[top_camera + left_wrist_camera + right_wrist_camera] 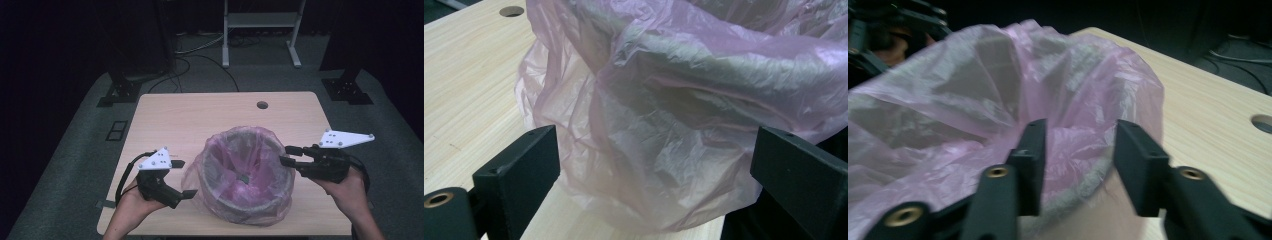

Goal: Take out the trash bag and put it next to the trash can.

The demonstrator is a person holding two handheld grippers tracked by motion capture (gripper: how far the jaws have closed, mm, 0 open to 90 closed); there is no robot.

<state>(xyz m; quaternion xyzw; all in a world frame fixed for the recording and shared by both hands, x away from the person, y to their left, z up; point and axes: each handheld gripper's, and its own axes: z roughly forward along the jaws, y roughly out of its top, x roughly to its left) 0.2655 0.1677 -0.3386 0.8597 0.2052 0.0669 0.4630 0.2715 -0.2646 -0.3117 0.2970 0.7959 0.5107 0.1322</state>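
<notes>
A round grey bin lined with a thin pink plastic bag [245, 172] stands on the wooden table [170, 115], near its front edge. My left gripper [186, 179] stands open just left of the bin, its jaws wide apart on either side of the loose bag folds [659, 125], not touching them. My right gripper [285, 155] is at the bin's right rim. In the right gripper view its jaws [1080, 160] stand apart, open, with the bag-covered rim [1073, 185] between them and a gap at the pads. The bag's upper edge [998, 75] is puffed up and crumpled.
A round cable hole [262, 105] lies in the table behind the bin. A white frame [260, 30] and black stands [120, 90] stand on the dark floor beyond the table. The table's front edge runs close under both hands.
</notes>
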